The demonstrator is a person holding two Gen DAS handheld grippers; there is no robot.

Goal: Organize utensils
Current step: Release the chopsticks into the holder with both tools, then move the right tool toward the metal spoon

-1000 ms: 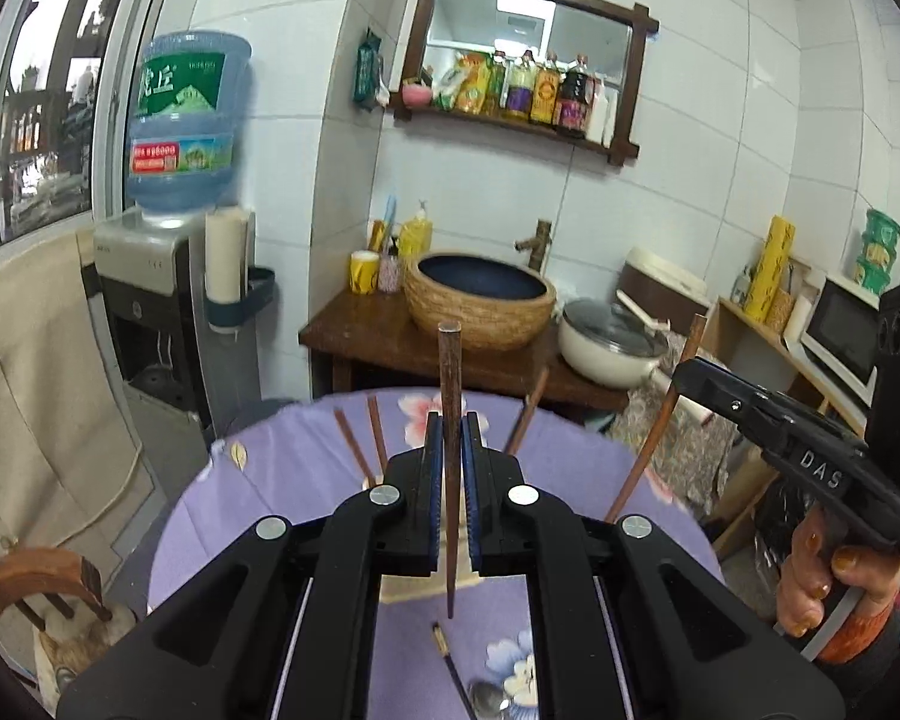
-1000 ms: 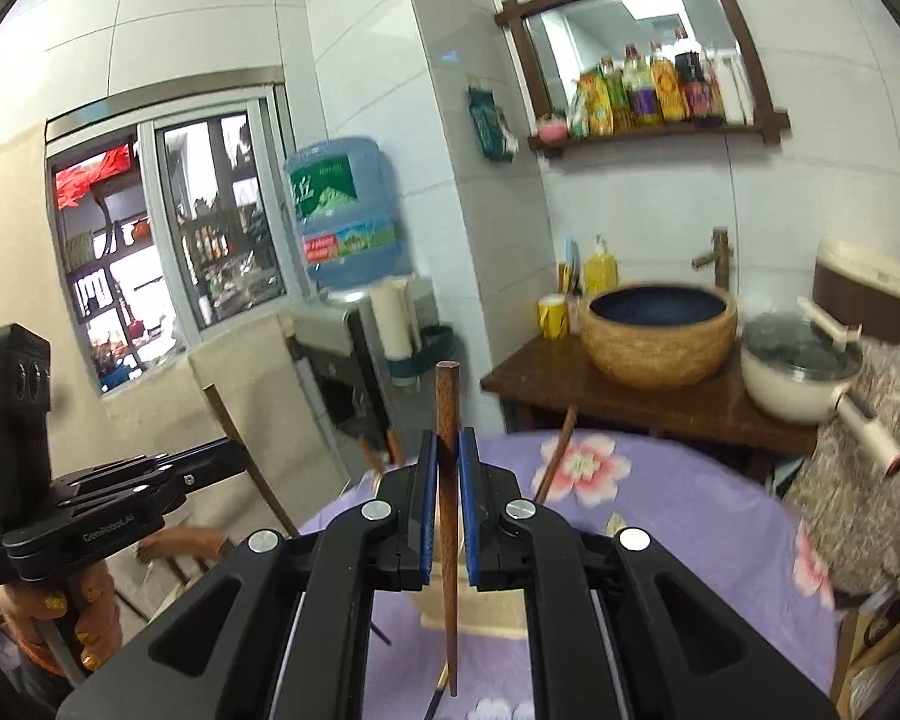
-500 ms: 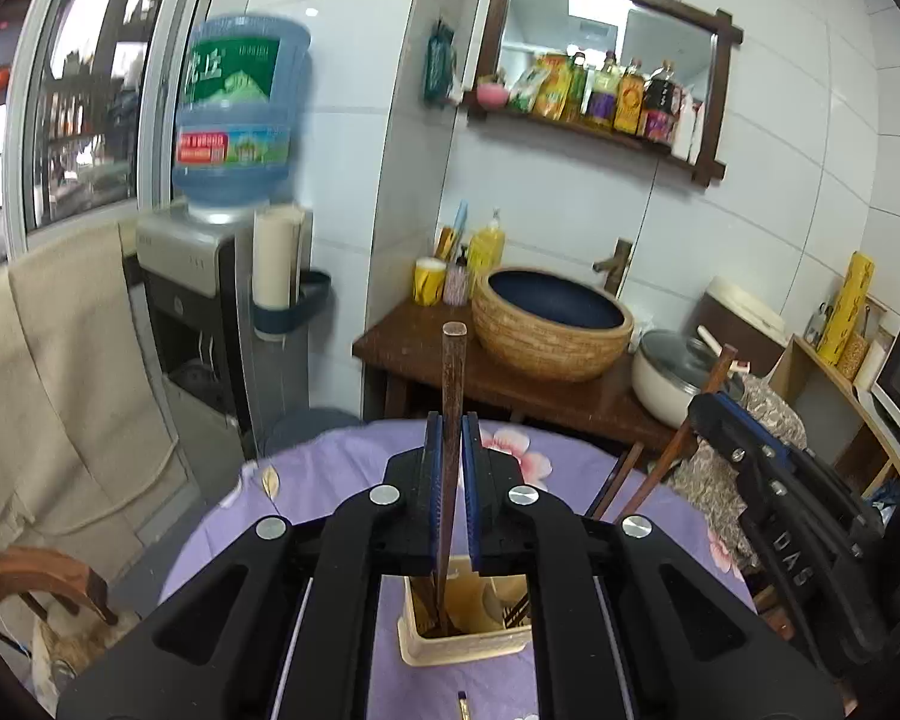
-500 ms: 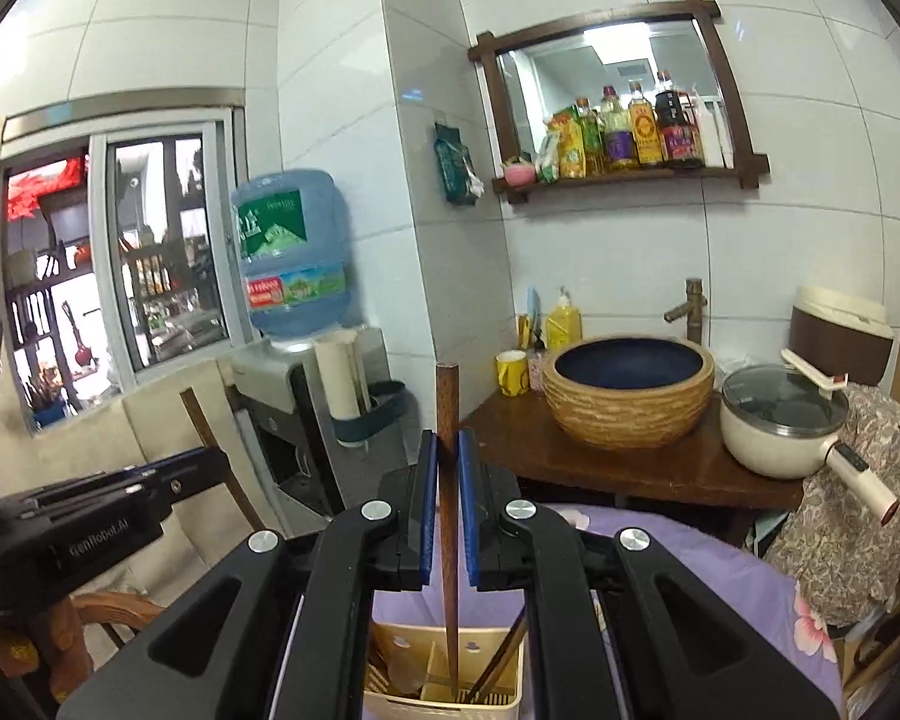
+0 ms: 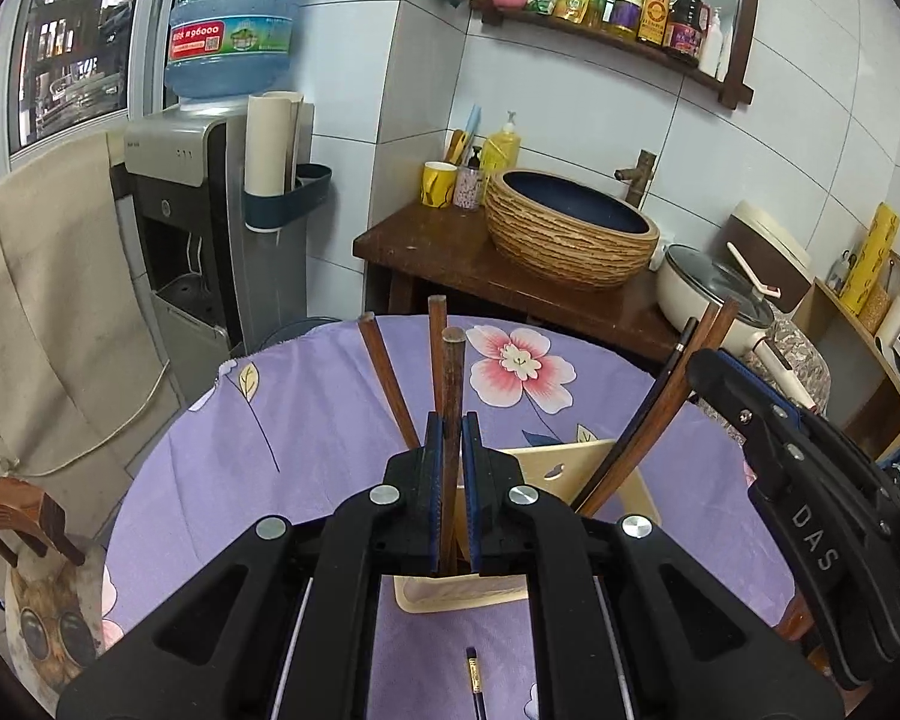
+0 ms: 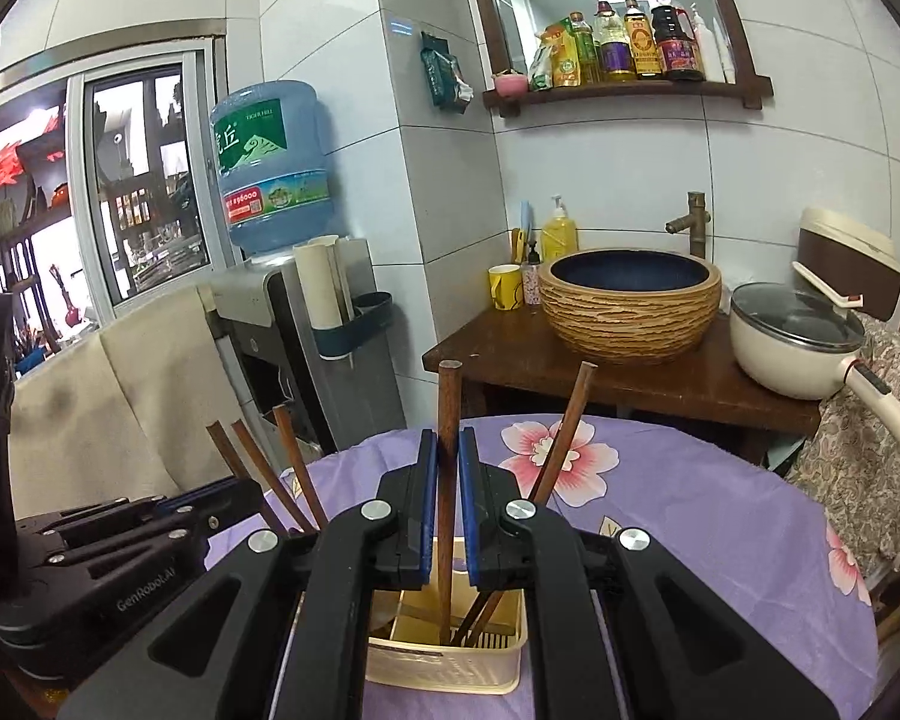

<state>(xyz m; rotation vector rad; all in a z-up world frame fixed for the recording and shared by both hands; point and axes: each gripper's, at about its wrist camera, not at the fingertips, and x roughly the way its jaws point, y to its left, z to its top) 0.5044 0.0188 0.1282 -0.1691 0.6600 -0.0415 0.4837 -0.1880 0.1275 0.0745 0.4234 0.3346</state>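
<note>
In the left wrist view we see the left gripper [image 5: 448,480] at the lower centre of the frame. Its blue-padded jaws sit slightly apart around a dark brown wooden chopstick [image 5: 450,420] that stands nearly upright between them. A thin gap shows on each side of the stick, so the grip looks loosened. Its lower end reaches down into the cream plastic utensil holder [image 5: 576,468] on the round table with the purple flowered cloth [image 5: 306,420].

Two more brown chopsticks [image 5: 390,378] lean out of the holder toward the upper left of that frame, and others lean to the right near the black right gripper [image 5: 726,384] at the right edge. A thin dark pen-like stick [image 5: 475,678] lies on the cloth at the bottom centre.

In the right wrist view the right gripper [image 6: 448,510] fills the lower centre. Its jaws also stand a little spread around a second brown wooden chopstick [image 6: 448,468], which is upright with its tip inside a compartment of the holder [image 6: 450,666]. We cannot tell whether the pads touch it. Another chopstick [image 6: 561,432] leans right just beside it. At the lower left of this frame the left gripper's body [image 6: 120,546] shows, with three sticks rising behind it.

Behind the table stands a woven-textured basin [image 6: 630,306] on a dark wooden stand.
</note>
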